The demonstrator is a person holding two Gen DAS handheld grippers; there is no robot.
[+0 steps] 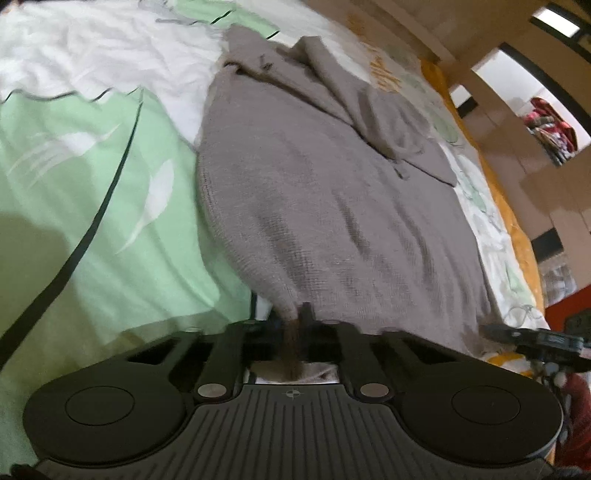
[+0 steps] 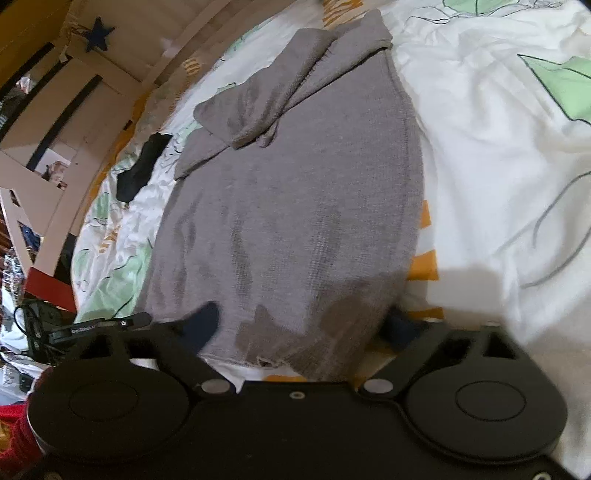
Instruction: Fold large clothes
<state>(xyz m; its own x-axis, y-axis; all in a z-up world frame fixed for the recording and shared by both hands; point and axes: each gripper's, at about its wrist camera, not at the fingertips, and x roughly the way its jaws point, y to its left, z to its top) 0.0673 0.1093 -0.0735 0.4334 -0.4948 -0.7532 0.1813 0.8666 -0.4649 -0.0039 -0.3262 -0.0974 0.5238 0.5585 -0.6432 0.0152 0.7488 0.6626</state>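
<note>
Only the right wrist view shows a black cloth (image 2: 142, 171) beside the grey sweater (image 2: 288, 206).

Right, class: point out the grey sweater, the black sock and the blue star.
grey sweater (image 2: 288, 221): right wrist view, middle of its body.
black sock (image 2: 142, 171): right wrist view, its middle.
blue star (image 2: 97, 34): right wrist view, its centre.
</note>
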